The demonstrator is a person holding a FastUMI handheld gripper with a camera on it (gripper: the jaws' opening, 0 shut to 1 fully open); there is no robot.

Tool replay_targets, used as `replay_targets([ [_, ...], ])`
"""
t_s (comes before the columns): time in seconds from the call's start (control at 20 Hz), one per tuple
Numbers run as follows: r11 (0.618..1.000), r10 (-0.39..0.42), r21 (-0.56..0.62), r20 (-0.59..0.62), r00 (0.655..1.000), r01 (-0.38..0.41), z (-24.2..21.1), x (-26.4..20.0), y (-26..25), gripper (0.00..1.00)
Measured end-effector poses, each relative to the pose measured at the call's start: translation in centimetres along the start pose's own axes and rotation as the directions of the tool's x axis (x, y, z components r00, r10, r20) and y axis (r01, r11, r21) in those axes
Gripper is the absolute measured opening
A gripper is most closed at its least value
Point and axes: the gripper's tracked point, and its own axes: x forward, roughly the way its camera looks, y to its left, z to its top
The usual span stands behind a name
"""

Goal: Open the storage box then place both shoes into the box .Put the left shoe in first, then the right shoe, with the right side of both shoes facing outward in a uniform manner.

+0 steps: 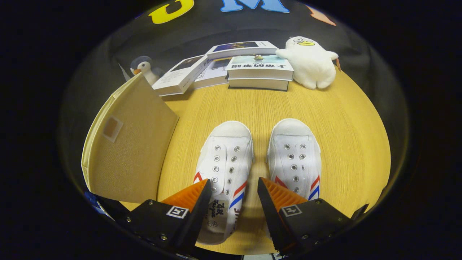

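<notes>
Two white canvas shoes with red and blue stripes stand side by side on the wooden table (346, 130), toes pointing away from me. The left shoe (225, 159) lies partly between my fingers, with its right rim in the gap. The right shoe (296, 155) sits just past my right finger (278, 196). My gripper (234, 187) is open above the left shoe's heel end, and neither finger presses on it. The beige fabric storage box (126, 148) stands to the left of the shoes, its lid side closed.
Several books (258, 66) lie stacked beyond the shoes at the table's far side. A white plush duck (310, 61) sits to the right of the books, and a small penguin toy (144, 68) stands behind the box.
</notes>
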Motion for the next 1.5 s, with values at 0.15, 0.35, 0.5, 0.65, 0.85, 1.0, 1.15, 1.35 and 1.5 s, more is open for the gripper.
replay_targets([
  [0.15, 1.0, 0.017, 0.01, -0.011, 1.0, -0.016, -0.3, 0.6, 0.3, 0.78],
  [0.35, 0.997, 0.046, 0.062, -0.021, 0.999, -0.045, -0.5, 0.9, 0.9, 0.54],
  [0.5, 0.994, 0.007, 0.111, -0.016, 1.0, -0.005, -0.6, 1.0, -0.1, 0.17],
  [0.65, 0.984, 0.013, 0.178, -0.021, 1.0, -0.009, -0.7, 0.8, -0.3, 0.02],
  [0.85, 0.969, 0.041, 0.245, -0.003, 0.999, -0.039, -0.1, -0.3, 0.6, 0.02],
  [1.0, 0.97, 0.047, 0.236, 0.018, 0.999, -0.05, 0.9, -1.7, 1.1, 0.02],
  [1.15, 0.949, 0.103, 0.293, 0.049, 0.993, -0.113, 2.4, -3.4, 2.5, 0.02],
  [1.35, 0.943, 0.14, 0.288, 0.103, 0.985, -0.164, 4.8, -6.5, 4.5, 0.02],
  [1.5, 0.945, 0.164, 0.259, 0.149, 0.975, -0.198, 6.9, -8.8, 6.5, 0.02],
])
